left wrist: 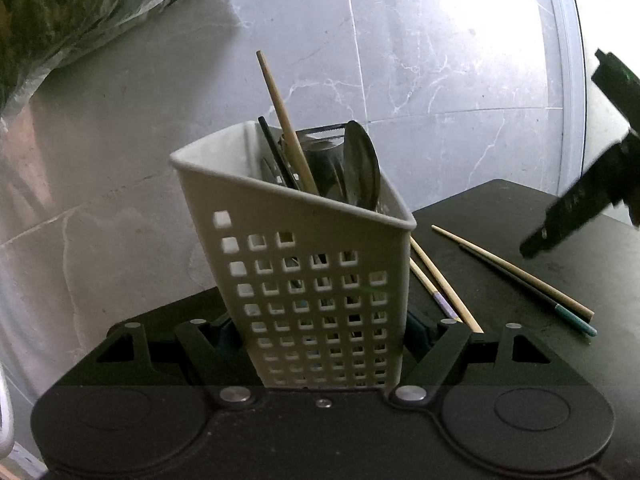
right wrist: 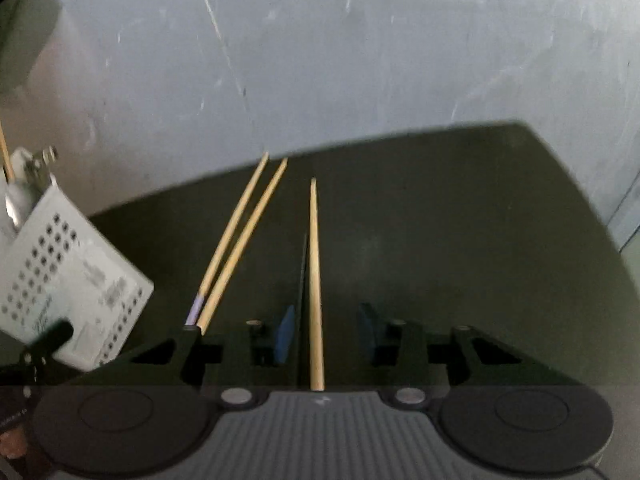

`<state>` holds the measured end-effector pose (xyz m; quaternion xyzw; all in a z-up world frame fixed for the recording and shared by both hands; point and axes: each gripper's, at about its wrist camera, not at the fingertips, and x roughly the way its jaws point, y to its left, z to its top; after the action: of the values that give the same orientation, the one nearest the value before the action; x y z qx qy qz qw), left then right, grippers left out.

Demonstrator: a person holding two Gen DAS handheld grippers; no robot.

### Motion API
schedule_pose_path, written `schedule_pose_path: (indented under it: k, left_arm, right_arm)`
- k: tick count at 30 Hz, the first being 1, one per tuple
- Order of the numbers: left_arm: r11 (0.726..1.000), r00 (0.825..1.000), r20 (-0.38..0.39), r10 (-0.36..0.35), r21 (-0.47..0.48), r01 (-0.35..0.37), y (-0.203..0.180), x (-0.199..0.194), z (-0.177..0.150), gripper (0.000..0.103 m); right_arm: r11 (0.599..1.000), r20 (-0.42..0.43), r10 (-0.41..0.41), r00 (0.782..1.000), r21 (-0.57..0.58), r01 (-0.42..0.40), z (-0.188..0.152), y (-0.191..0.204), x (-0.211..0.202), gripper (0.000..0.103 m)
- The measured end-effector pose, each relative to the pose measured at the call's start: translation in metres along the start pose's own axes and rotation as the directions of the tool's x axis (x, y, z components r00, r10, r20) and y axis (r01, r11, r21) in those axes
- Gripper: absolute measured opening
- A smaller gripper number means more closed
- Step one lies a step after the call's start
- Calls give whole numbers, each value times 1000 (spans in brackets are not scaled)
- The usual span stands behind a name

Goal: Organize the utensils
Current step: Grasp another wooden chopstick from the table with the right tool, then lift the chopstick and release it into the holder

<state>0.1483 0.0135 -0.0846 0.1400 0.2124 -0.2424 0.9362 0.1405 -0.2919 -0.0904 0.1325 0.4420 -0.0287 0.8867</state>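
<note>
My left gripper (left wrist: pixel 322 332) is shut on a white perforated utensil holder (left wrist: pixel 304 264), which tilts a little. Inside it stand a wooden chopstick (left wrist: pixel 280 112), a dark chopstick and spoons (left wrist: pixel 362 164). My right gripper (right wrist: pixel 326 332) points down at the dark table with its blue pads (right wrist: pixel 286 334) apart. A wooden chopstick (right wrist: pixel 315 280) and a dark chopstick (right wrist: pixel 303 272) lie between the pads, and neither pad presses on them. In the left wrist view the right gripper (left wrist: pixel 580 200) hangs over that same pair of chopsticks (left wrist: pixel 516 276).
Two more wooden chopsticks (right wrist: pixel 240 240), one with a purple band, lie between the holder (right wrist: pixel 68 280) and my right gripper. The dark table (right wrist: pixel 440 220) ends at a grey marble wall (left wrist: pixel 400 60). A plastic bag (left wrist: pixel 60 20) hangs at the upper left.
</note>
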Motion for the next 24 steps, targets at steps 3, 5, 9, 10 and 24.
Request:
schedule_pose_path:
  k: [3, 5, 9, 10, 24]
  left_arm:
    - [1000, 1000, -1, -3, 0, 3, 1, 1, 0, 79]
    - [1000, 1000, -2, -5, -1, 5, 2, 2, 1, 79]
    - [1000, 1000, -2, -6, 0, 6, 3, 1, 1, 79]
    - [1000, 1000, -2, -6, -1, 6, 3, 1, 1, 79]
    - [1000, 1000, -1, -6, 2, 6, 3, 1, -1, 79]
  right_arm:
    - [996, -63, -64, 996, -67, 59, -7, 18, 14, 41]
    - [982, -67, -128, 989, -150, 117, -12, 31, 21, 44]
    - [971, -52, -150, 987, -195, 137, -14, 45, 22, 14]
    - [968, -50, -158, 986, -206, 144, -14, 48, 22, 14]
    - [998, 40, 12, 999, -64, -9, -11, 31, -6, 13]
